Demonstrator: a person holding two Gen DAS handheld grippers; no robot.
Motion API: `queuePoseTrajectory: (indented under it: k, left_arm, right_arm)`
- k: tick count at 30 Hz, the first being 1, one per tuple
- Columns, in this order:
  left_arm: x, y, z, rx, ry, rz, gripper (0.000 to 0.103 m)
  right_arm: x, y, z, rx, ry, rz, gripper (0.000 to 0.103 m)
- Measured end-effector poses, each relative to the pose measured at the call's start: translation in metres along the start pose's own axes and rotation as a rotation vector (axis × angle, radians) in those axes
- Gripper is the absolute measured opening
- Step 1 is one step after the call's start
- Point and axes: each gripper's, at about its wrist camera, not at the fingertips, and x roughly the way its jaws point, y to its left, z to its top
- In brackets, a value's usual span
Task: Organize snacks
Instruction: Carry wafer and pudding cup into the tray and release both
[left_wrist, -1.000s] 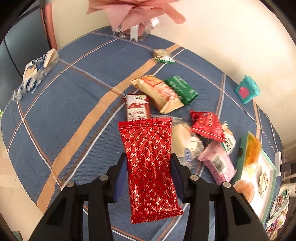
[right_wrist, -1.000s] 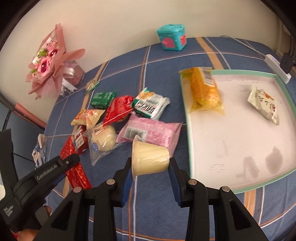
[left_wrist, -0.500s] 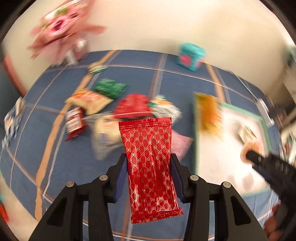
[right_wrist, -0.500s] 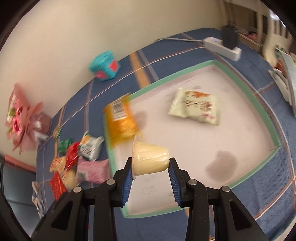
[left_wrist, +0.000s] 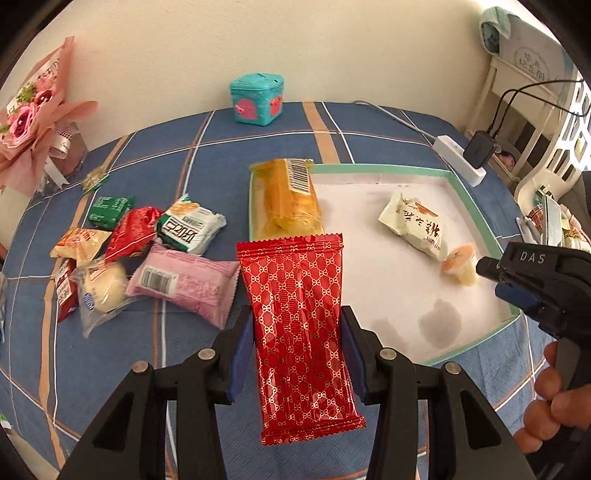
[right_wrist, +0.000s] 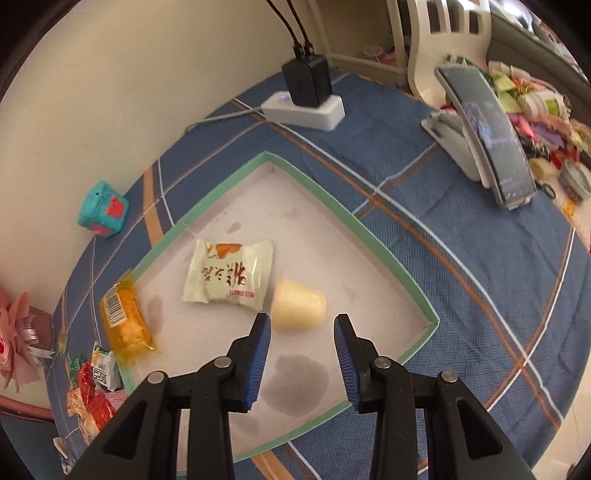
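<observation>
1. Change: the jelly cup (right_wrist: 299, 310) that the right tongs (right_wrist: 303, 319) carried a moment ago now lies on its side inside the tray (left_wrist: 369, 168), just past the blue pads and touching the cream packet (right_wrist: 229, 275). The right tongs stand apart with nothing between them.
2. Both views have swung from the loose pile over to the tray.
3. The left tongs (left_wrist: 296, 314) are clamped on the red patterned packet (left_wrist: 299, 332), which stands lengthwise between the pads, over the near left corner of the tray.
4. Meaning, as we judge it: three snacks are in, the red packet is next, and the pile, among it the pink packet (left_wrist: 184, 284), is left on the desk (left_wrist: 369, 140).
5. Materials:
   - The tray is shallow, with a white floor bearing grey stains and a green rim.
   - The cup is a smooth, pale yellow tapered tub, likely to roll.
   - The red packet is glossy foil, flat, with crimped ends.
   - The orange cake packet (left_wrist: 288, 199) is clear film and leans on the tray's left rim.
   - The desk cloth is a woven blue plaid.
</observation>
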Motion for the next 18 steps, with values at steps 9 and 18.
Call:
queuePoseTrajectory:
  k: [9,18]
  left_arm:
    - [0.031,-0.008,0.009,0.0,0.019,0.018,0.046]
    - [0.058,-0.012,0.014,-0.008,0.065,0.021,0.047]
  right_arm:
    - [0.006,0.004,-0.005,-0.019,0.025,-0.001,0.038]
    - [0.008,0.015,-0.009,-0.071,0.035,-0.007,0.038]
